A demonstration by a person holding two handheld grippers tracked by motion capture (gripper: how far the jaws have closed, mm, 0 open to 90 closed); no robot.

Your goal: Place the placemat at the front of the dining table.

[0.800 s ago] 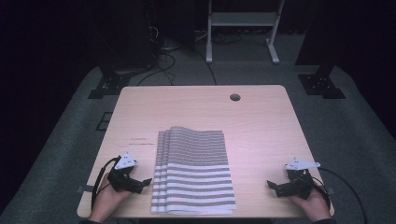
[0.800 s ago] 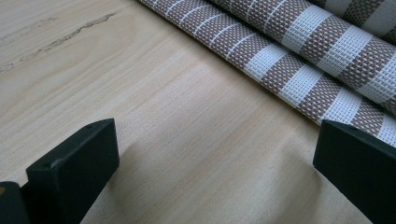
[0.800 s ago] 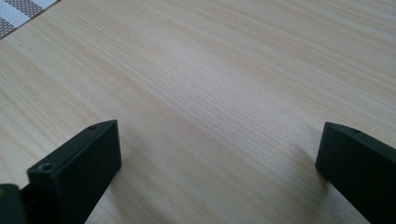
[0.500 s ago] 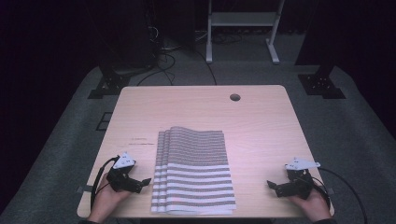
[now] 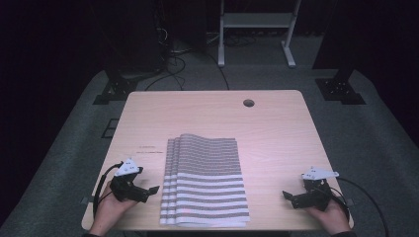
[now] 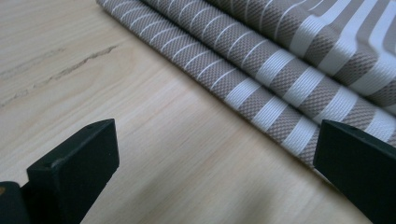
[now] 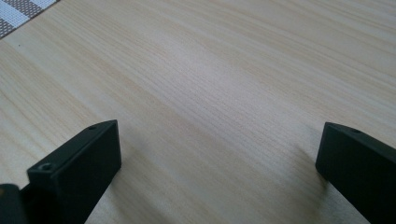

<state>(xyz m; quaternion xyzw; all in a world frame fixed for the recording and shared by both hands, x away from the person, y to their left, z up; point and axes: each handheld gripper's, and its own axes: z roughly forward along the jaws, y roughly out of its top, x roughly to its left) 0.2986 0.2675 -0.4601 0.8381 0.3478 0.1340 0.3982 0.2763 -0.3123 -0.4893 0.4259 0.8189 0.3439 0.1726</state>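
Note:
A folded stack of brown-and-white striped cloths [image 5: 204,181] lies in the near middle of the light wooden table [image 5: 212,118]. My left gripper [image 5: 152,191] rests low on the table just left of the stack, jaws wide open and empty, pointing toward the stack's left edge. In the left gripper view the layered folded edges of the striped cloths [image 6: 280,60] run diagonally just ahead of the open jaws. My right gripper [image 5: 287,196] sits near the table's front right corner, open and empty, pointing left over bare wood. A corner of the striped cloth [image 7: 21,11] shows far off in the right gripper view.
A round cable hole [image 5: 248,103] sits near the table's far edge. Beyond the table stand a white frame [image 5: 254,29], dark stands [image 5: 341,89] and cables on grey carpet. Bare wood lies on both sides of the stack.

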